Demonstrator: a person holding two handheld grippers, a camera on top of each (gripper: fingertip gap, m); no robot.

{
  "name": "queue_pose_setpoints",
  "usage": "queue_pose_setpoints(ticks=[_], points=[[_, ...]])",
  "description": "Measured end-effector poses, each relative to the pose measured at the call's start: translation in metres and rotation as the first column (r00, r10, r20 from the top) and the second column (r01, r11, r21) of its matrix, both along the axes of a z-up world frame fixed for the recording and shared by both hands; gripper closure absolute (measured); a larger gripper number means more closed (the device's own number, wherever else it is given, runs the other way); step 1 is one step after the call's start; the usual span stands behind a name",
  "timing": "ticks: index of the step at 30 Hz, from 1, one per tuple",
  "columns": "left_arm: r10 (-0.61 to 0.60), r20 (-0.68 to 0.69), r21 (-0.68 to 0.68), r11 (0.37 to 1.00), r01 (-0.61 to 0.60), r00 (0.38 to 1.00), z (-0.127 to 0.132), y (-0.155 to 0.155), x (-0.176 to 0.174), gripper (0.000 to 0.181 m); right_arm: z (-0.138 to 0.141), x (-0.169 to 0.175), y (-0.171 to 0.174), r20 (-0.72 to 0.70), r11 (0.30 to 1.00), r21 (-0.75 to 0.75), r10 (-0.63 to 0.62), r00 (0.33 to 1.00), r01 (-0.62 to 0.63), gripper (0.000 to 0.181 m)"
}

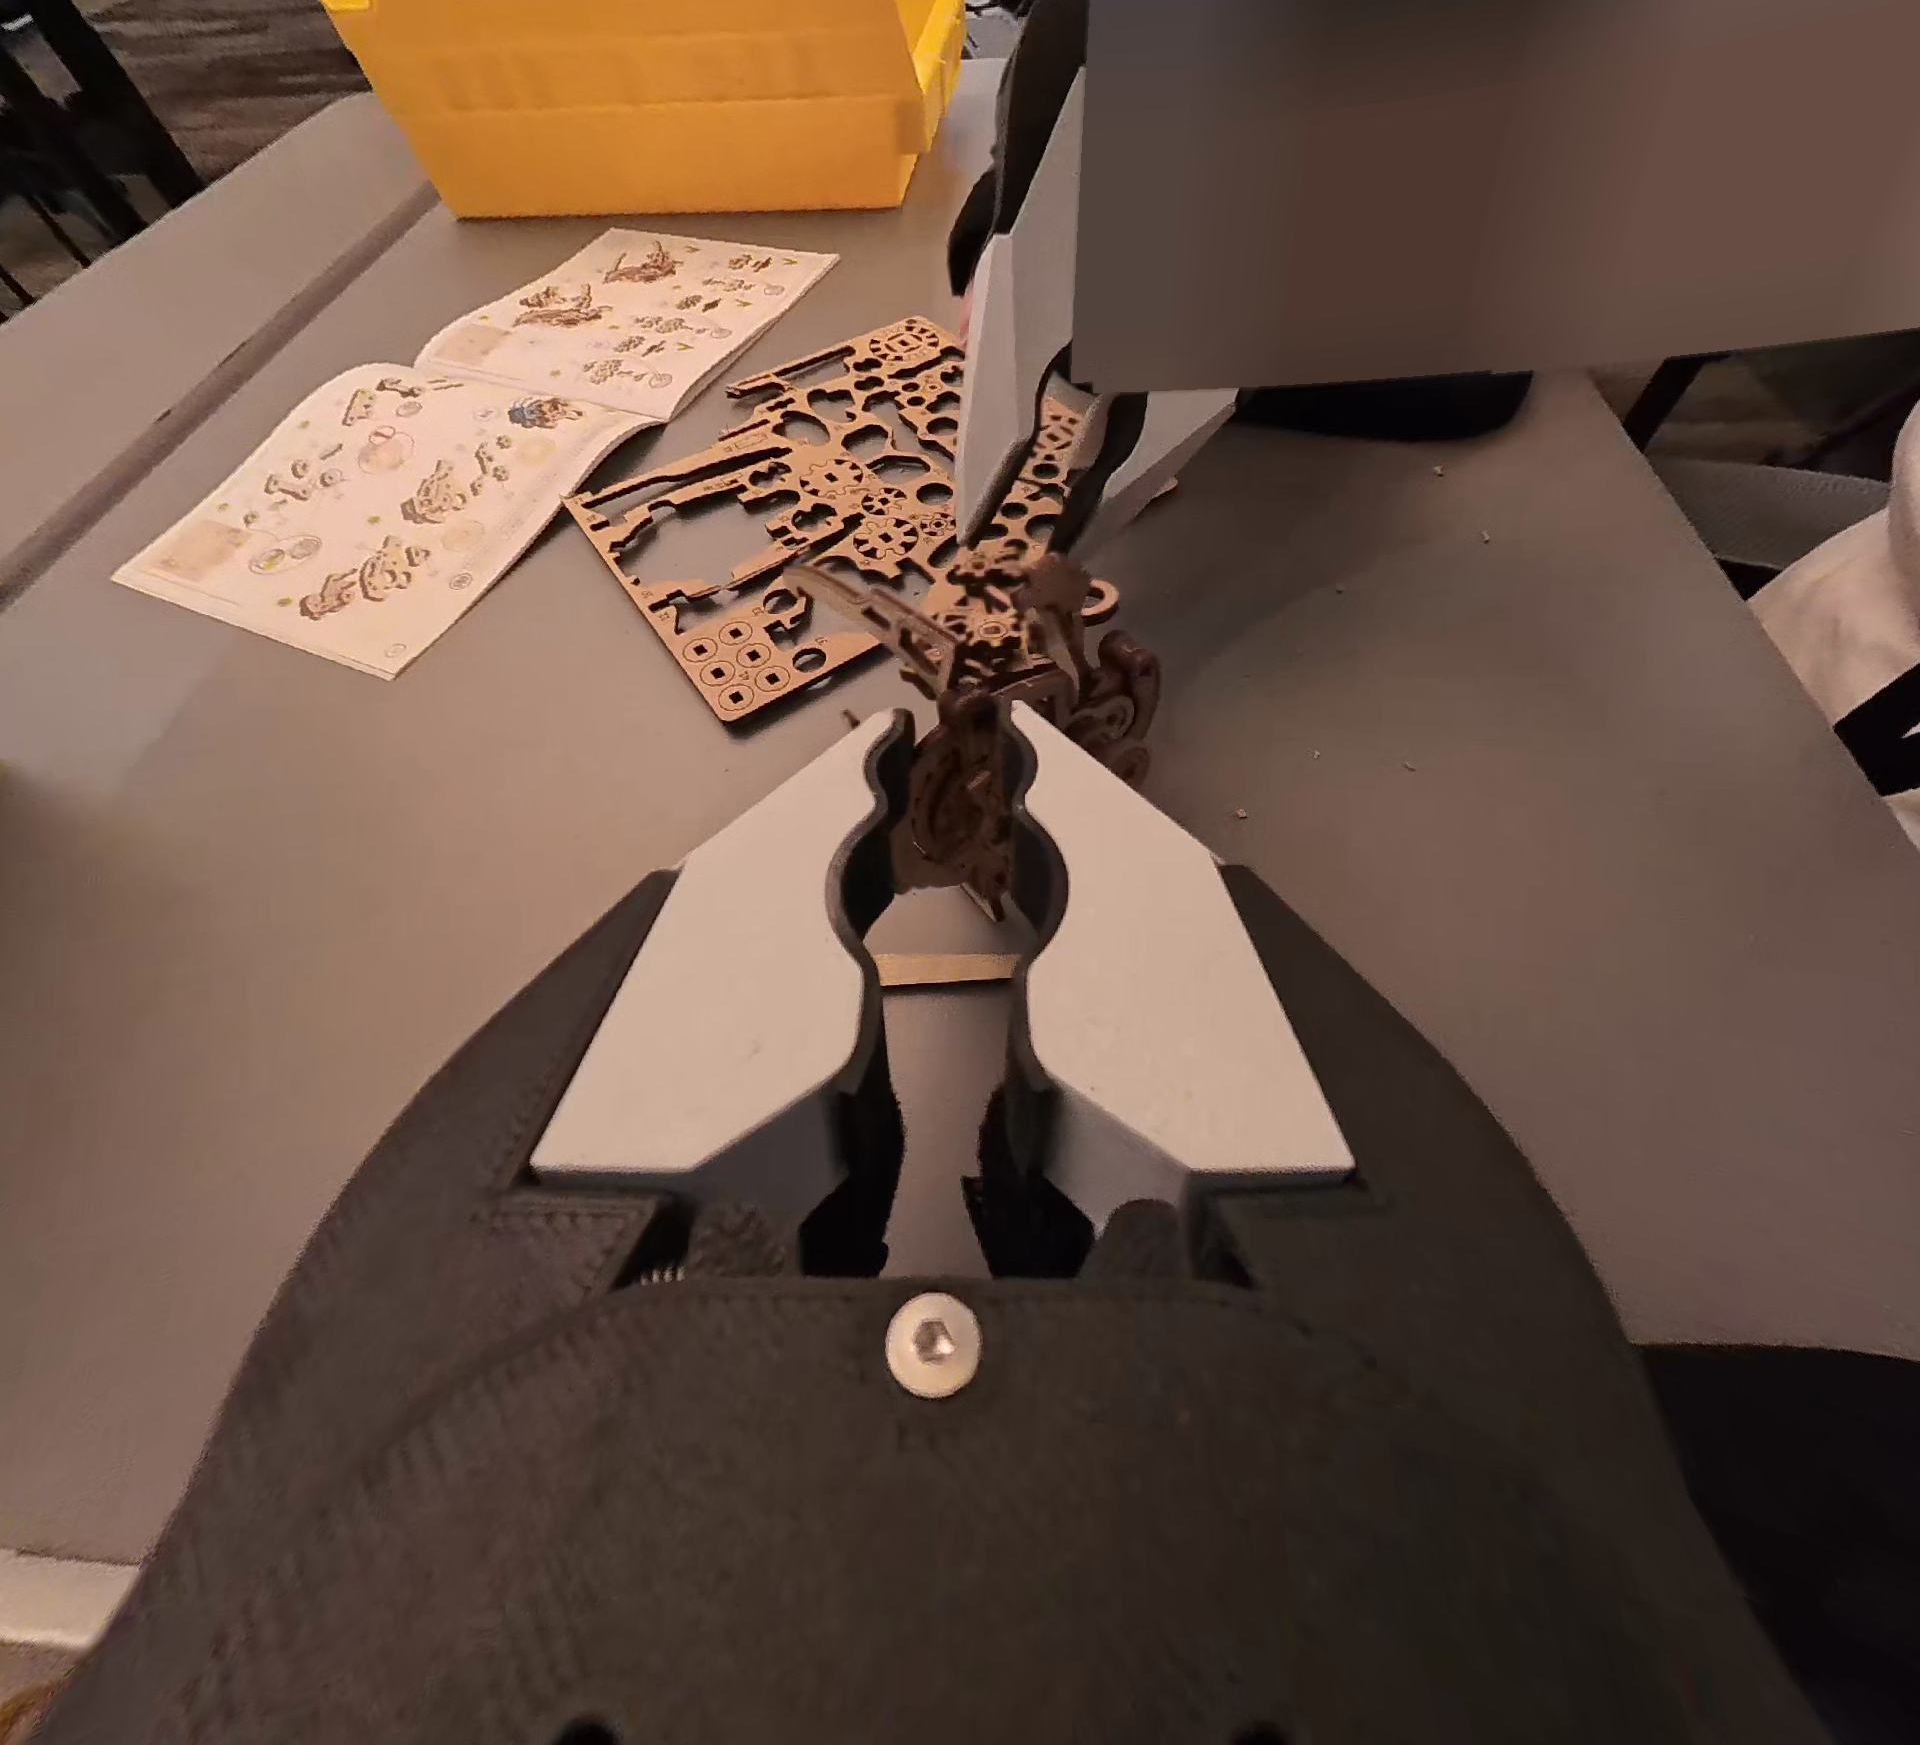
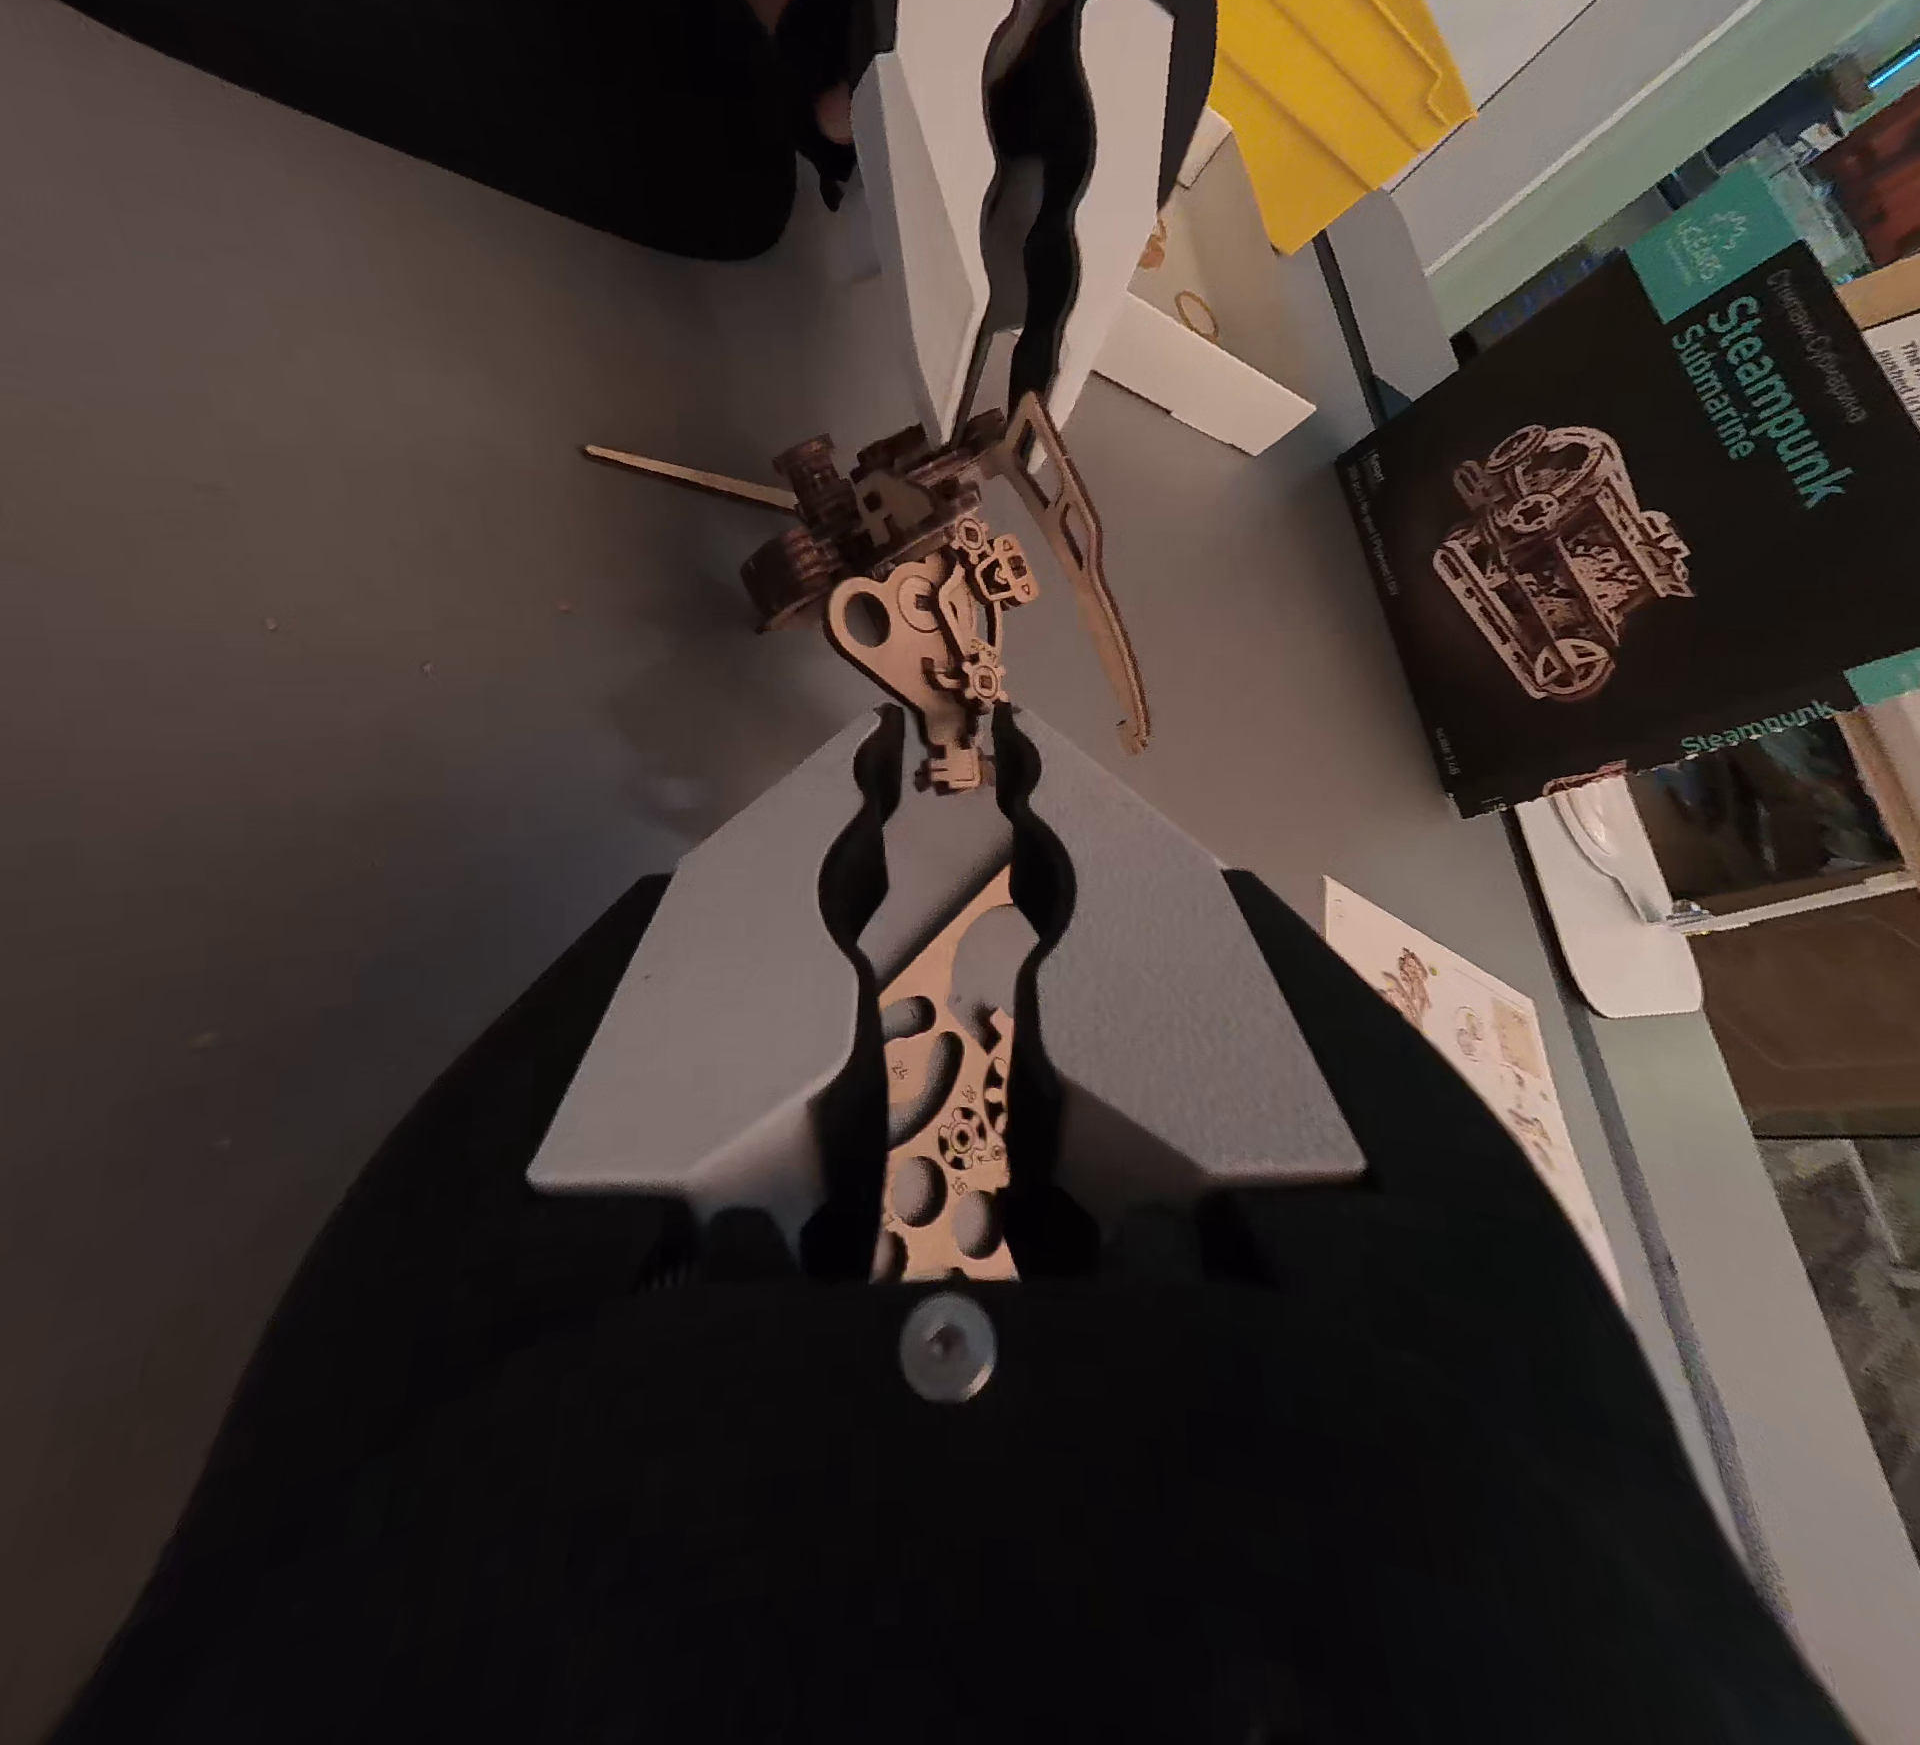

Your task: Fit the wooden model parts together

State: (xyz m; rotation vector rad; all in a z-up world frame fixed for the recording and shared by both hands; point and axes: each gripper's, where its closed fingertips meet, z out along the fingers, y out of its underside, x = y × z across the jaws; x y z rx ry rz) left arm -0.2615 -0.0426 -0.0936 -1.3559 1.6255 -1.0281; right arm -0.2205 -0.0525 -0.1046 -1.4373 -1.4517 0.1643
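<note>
The small dark-brown wooden model [image 1: 1023, 646], made of gears and plates, is held above the grey table between both grippers. My left gripper [image 1: 956, 734] is shut on its near end. My right gripper [image 1: 987, 526] comes down from above onto its far end. In the right wrist view, my right gripper [image 2: 943, 727] is shut on a tab at the model's [image 2: 914, 615] lower end. The left gripper [image 2: 987, 422] grips the opposite end. A long curved wooden strip [image 2: 1086, 573] sticks out of the model's right side.
A punched-out wooden part sheet [image 1: 800, 500] and an open instruction booklet [image 1: 447, 459] lie on the table [image 1: 312, 864]. A yellow bin [image 1: 665, 64] stands behind them. The dark kit box [image 2: 1621, 532] stands at the table's edge. A thin wooden stick [image 2: 675, 471] lies beyond the model.
</note>
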Motion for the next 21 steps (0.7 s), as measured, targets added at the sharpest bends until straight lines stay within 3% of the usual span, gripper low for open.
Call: queue_pose_setpoints(ticks=[5, 8, 11, 14, 17, 21], points=[[-0.02, 0.047, -0.05, 0.999, 0.023, 0.999, 0.011, -0.004, -0.001, 0.172, 0.0, -0.001, -0.002, -0.063, 0.997, -0.076, 0.018, 0.998, -0.023, 0.157], [-0.038, 0.1, -0.043, 0.998, 0.042, 0.994, 0.023, -0.006, -0.003, 0.172, 0.005, -0.006, -0.01, -0.163, 0.979, -0.183, 0.056, 0.985, -0.086, 0.141], [-0.073, 0.156, 0.113, 0.992, 0.056, 0.985, 0.039, -0.016, -0.004, 0.173, 0.022, -0.01, -0.017, -0.306, 0.951, -0.263, 0.076, 0.949, -0.161, 0.126], [-0.117, 0.164, 0.292, 0.954, 0.065, 0.979, 0.05, -0.03, -0.005, 0.173, 0.04, -0.011, -0.025, -0.414, 0.924, -0.296, 0.103, 0.904, -0.241, 0.123], [-0.164, 0.144, 0.401, 0.911, 0.094, 0.976, 0.055, -0.046, -0.003, 0.173, 0.044, -0.012, -0.027, -0.428, 0.929, -0.272, 0.119, 0.896, -0.253, 0.116], [-0.201, 0.117, 0.451, 0.883, 0.128, 0.973, 0.053, -0.059, 0.0, 0.173, 0.049, -0.016, -0.039, -0.44, 0.916, -0.251, 0.179, 0.88, -0.312, 0.111]])
